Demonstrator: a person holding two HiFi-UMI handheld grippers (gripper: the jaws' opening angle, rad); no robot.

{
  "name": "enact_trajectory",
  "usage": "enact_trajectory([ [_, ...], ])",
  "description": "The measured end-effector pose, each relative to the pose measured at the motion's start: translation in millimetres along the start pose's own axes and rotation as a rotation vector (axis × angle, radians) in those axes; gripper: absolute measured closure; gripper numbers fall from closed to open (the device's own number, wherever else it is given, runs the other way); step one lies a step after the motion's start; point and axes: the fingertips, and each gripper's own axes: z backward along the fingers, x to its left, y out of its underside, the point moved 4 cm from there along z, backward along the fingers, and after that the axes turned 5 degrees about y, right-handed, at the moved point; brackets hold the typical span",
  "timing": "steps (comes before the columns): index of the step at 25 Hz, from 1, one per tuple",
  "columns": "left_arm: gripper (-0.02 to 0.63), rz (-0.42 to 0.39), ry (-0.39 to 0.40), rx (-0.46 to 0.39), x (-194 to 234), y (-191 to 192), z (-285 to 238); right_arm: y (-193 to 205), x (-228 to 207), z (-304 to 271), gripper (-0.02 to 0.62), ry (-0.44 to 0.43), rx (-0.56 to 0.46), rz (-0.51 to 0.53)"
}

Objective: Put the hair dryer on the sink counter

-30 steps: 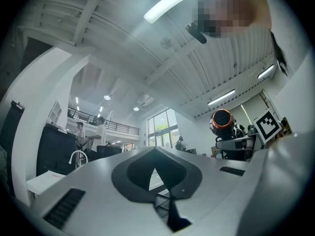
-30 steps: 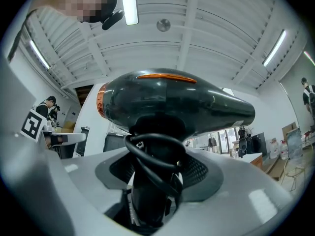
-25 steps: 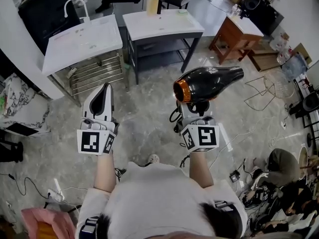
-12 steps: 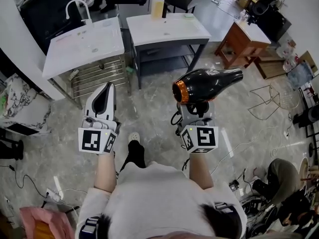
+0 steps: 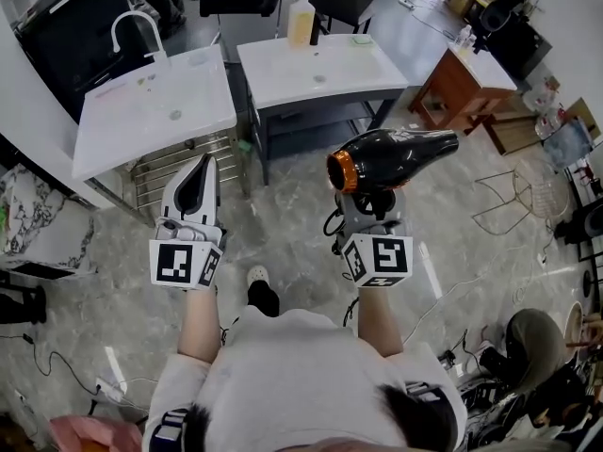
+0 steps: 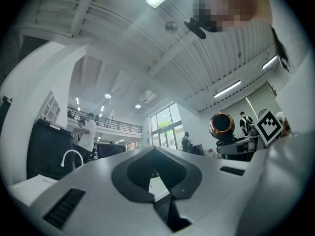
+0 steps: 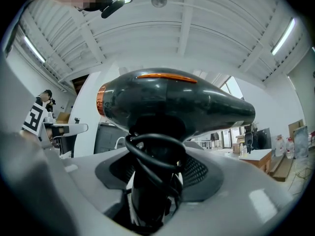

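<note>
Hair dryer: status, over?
Right gripper jaws shut on hair dryer handle, held above floor. Left gripper jaws shut, empty. Sink counter ahead, not reached; nothing seen between.

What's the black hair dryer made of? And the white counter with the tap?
Hair dryer: probably hard plastic with a glossy black finish, since the ceiling lights reflect off its shell. The orange ring at its wide end shines like metal, though it may only be coated plastic. Sink counter: smooth, plain white, likely ceramic or a stone-like resin; the look doesn't say which.
</note>
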Motion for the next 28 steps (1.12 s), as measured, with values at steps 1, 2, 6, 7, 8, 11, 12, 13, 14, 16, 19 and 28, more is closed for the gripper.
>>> enact_trajectory([
  [1, 0.604, 0.004, 0.001, 0.006, 14.1, 3.0, -10.7, 0.7, 3.1, -16.2, 0.324, 0.003, 0.002, 0.0],
  [2, 0.604, 0.008, 0.002, 0.01, 26.9, 5.8, -20.5, 1.4, 5.9, -30.8, 0.324, 0.005, 0.003, 0.0],
  [6, 0.604, 0.013, 0.016, 0.012, 66.2, 14.9, -52.8, 5.9, 14.6, -76.7, 0.324, 0.016, 0.004, 0.001],
  [7, 0.604, 0.013, 0.02, 0.013, 75.2, 17.5, -59.8, 7.6, 16.9, -86.8, 0.324, 0.018, 0.005, 0.001],
  [8, 0.604, 0.013, 0.022, 0.014, 84.1, 20.1, -66.3, 9.3, 19.5, -96.6, 0.324, 0.02, 0.005, 0.001],
  [11, 0.604, 0.016, 0.023, 0.012, 107.4, 26.9, -81.2, 14.2, 27.7, -122.5, 0.324, 0.025, 0.006, 0.003],
  [12, 0.604, 0.016, 0.024, 0.012, 114.6, 29.2, -85.2, 15.8, 30.6, -130.7, 0.324, 0.026, 0.006, 0.004],
  [13, 0.604, 0.017, 0.025, 0.013, 122.0, 31.6, -89.2, 17.5, 33.6, -139.1, 0.324, 0.028, 0.007, 0.005],
  [14, 0.604, 0.018, 0.027, 0.014, 129.7, 34.1, -93.2, 19.0, 36.7, -147.5, 0.324, 0.03, 0.007, 0.006],
  [16, 0.604, 0.027, 0.029, 0.016, 144.7, 39.5, -100.5, 22.1, 42.5, -162.7, 0.324, 0.031, 0.01, 0.008],
  [19, 0.604, 0.046, 0.028, 0.021, 161.8, 49.6, -109.2, 28.2, 48.4, -179.6, 0.324, 0.032, 0.019, 0.006],
  [28, 0.604, 0.064, 0.037, 0.024, 186.5, 69.9, -141.9, 46.2, 45.8, -224.3, 0.323, 0.029, 0.05, 0.008],
])
